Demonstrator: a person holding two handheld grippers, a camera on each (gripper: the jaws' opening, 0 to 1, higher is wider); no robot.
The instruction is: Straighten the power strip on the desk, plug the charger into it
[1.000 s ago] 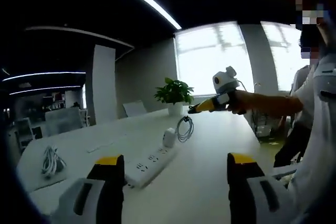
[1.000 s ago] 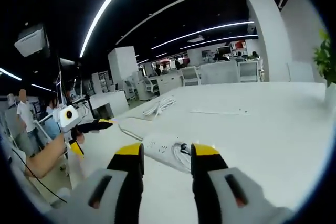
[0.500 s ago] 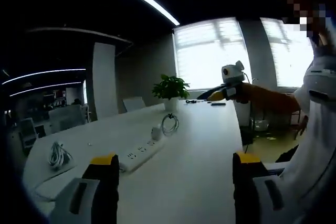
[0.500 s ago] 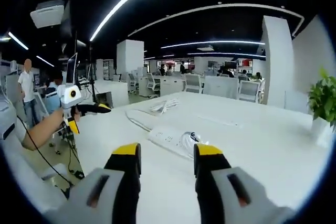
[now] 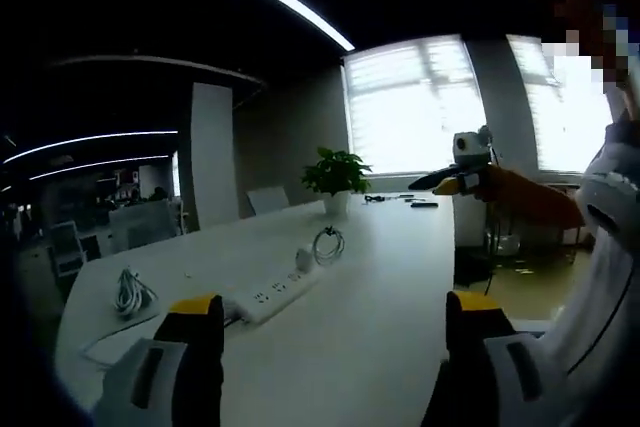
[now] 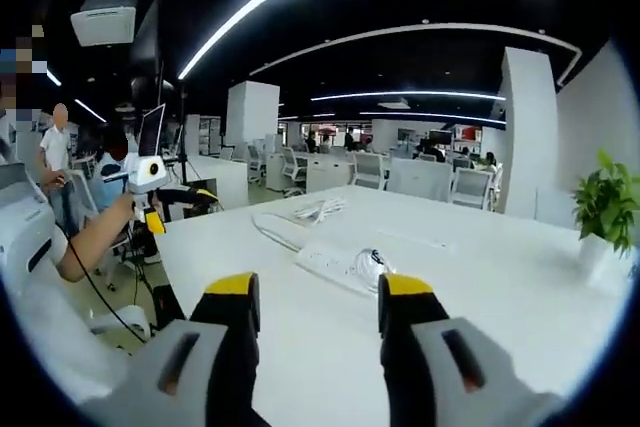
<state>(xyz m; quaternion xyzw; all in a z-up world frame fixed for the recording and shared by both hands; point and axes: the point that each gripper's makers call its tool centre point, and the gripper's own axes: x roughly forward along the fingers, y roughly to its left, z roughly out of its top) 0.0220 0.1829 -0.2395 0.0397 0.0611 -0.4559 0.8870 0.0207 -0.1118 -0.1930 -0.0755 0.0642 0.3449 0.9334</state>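
A white power strip [image 5: 268,297] lies on the white desk [image 5: 380,287], running away from me. At its far end stands a small white charger [image 5: 302,261], with its coiled cable [image 5: 327,244] just behind. My left gripper [image 5: 330,312] hangs back from the desk, open wide, nothing between its fingers. The right gripper view has the strip [image 6: 330,264] and coil [image 6: 374,265] beyond my right gripper [image 6: 317,292], which is open and holds nothing. Each gripper appears in the other's view: the left gripper [image 6: 178,193] and the right gripper [image 5: 452,180], both held in the air off the desk's edge.
A potted plant [image 5: 335,173] stands at the desk's far end, also at the right [image 6: 604,213]. A bundle of white cable [image 5: 127,291] lies left of the strip. Office desks and chairs [image 6: 420,175] lie behind, and a person [image 6: 58,152] stands at far left.
Both views have drawn back from the desk, so the strip looks smaller and farther. The strip, charger and coil lie where they were. Both grippers stay open.
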